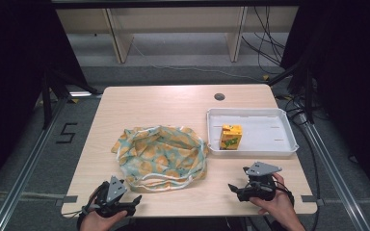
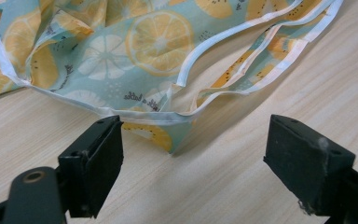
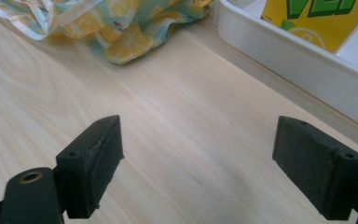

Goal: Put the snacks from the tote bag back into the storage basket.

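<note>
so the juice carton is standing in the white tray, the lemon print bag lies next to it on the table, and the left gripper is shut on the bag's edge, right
Not quite. The left gripper is open, its jaws apart over bare table just short of the bag, as the left gripper view shows. The carton does stand in the tray, beside the bag.

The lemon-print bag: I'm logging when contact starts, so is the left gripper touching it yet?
Apart. In the left gripper view the left gripper stands open, and bare table shows between its fingertips and the bag's near corner.

My high view looks forward and down over the whole table (image 1: 173,103). Both gripper views sit low, close behind their jaws; each catches the cloth bag (image 2: 135,51) just beyond them.
</note>
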### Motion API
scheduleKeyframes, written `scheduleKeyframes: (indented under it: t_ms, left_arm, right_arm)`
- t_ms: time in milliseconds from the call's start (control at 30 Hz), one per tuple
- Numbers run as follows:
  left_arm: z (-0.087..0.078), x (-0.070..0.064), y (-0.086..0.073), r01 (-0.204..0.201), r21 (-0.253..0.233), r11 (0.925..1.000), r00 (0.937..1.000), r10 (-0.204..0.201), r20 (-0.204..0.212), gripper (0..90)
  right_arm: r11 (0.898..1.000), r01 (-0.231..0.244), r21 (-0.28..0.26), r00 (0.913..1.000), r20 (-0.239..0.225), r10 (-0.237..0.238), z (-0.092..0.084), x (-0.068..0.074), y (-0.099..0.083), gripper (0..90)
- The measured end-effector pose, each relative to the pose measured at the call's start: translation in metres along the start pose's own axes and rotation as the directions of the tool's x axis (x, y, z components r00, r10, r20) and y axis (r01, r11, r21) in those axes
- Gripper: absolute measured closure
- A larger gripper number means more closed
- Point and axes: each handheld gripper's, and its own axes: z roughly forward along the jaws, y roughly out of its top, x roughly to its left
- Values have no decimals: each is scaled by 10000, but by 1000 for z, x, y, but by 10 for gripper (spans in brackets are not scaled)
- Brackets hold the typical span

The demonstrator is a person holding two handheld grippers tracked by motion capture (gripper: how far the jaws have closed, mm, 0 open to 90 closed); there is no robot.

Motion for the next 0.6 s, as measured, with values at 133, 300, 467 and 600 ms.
scheduleKeyframes:
  t_ms: [133, 300, 467, 600]
  left_arm:
    - [0, 0, 0, -3, -3, 10000, 10000, 3, -7, 186]
    - [0, 0, 0, -3, 10, 10000, 10000, 3, -13, 186]
    - [1, -1, -1, 191, -14, 9998, 9998, -191, 40, 186]
    - [1, -1, 0, 169, -7, 9999, 9998, -169, 69, 187]
  right_arm:
    - [10000, 48, -85, 10000, 51, -47, -3, 1, -4, 170]
    - [10000, 91, -22, 9999, 87, -91, -5, 2, -11, 171]
    - [9994, 350, 37, 9994, 56, -351, -5, 1, -13, 170]
    - [9992, 392, 99, 9991, 184, -394, -6, 0, -13, 171]
